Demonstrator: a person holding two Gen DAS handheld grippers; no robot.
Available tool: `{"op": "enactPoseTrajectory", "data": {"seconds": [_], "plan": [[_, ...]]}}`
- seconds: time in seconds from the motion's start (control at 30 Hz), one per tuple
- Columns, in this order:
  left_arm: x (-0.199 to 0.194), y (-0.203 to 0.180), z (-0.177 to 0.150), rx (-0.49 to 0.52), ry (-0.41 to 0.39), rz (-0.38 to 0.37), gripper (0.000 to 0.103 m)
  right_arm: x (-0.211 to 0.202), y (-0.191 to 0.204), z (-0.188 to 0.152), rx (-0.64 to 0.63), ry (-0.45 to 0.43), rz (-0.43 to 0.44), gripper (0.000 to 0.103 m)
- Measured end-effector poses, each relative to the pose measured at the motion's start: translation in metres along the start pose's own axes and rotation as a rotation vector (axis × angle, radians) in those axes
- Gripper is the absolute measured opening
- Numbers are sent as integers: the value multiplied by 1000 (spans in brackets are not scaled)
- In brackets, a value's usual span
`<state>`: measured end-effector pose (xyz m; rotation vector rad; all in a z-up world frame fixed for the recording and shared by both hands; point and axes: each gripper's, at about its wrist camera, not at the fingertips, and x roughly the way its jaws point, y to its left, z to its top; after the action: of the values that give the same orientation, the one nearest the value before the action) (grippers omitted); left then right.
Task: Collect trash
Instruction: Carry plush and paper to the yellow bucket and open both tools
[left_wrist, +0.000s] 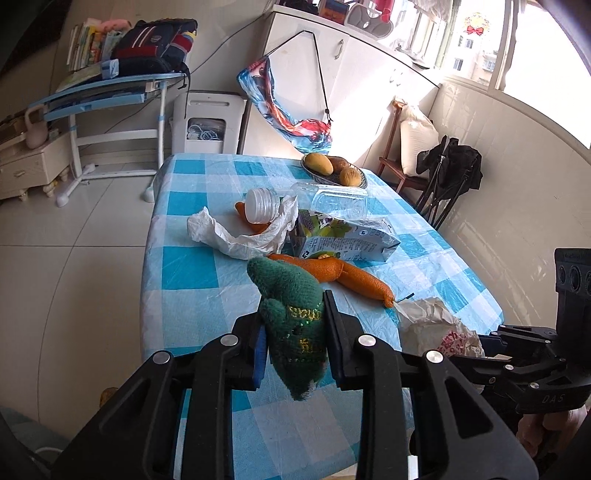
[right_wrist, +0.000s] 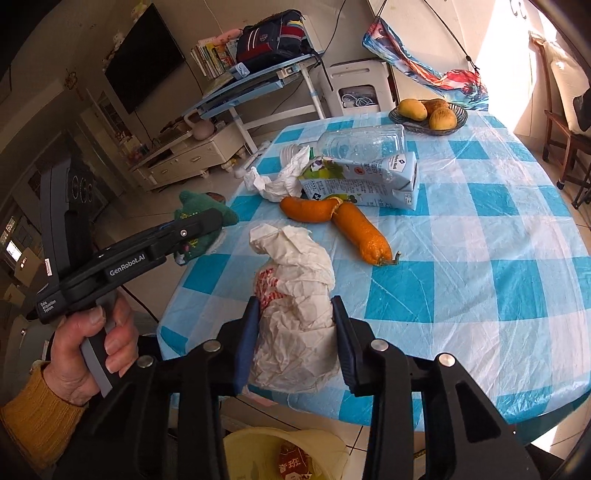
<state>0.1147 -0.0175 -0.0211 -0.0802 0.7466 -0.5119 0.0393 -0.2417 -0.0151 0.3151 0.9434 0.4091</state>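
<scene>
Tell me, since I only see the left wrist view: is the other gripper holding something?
Observer: Yes. The right gripper is closed on the crumpled paper bag at the near edge of the table.
Operator: Is there anywhere to drop it?
Observer: A yellow bin stands on the floor just below that edge.
Operator: Is it empty?
Observer: No, a red packet lies inside.

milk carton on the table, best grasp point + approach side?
Grip the milk carton across its narrow thickness at the squared end facing the table's right side, coming from above and that side. It lies flat on a broad face; a clear plastic container sits behind it, crumpled tissue crowds its left end, and orange peel lies in front.
</scene>
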Motion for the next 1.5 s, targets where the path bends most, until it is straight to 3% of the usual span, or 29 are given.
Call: {"op": "enactPoseTrajectory", "data": {"seconds": [0.2,0.37,0.5,0.67,0.83,0.9,1.07,1.17,1.27,1.5], "plan": [[-28,-21,-32,36,28,-30,26,-8,35,-53,-14,102,81,39],[-50,-36,-58,73,56,-40,26,-7,59,-91,-62,211,82,40],[-67,-43,-78,76,83,-54,26,-1,74,-122,-108,330,54,53],[-78,-56,-105,89,150,-95,26,-33,62,-119,-21,201,37,69],[-95,-87,-141,181,251,-179,26,-59,28,-112,180,59,91,71],[-99,-98,-159,209,317,-236,27,-64,24,-110,213,21,99,72],[-100,-118,-191,282,436,-282,30,-82,19,-121,267,-30,116,72],[-106,-120,-197,279,458,-313,33,-93,14,-127,314,-76,135,73],[-111,-114,-201,258,467,-287,36,-99,9,-129,356,-117,166,73],[-125,-97,-191,171,411,-262,44,-113,8,-131,383,-183,201,75]]}}
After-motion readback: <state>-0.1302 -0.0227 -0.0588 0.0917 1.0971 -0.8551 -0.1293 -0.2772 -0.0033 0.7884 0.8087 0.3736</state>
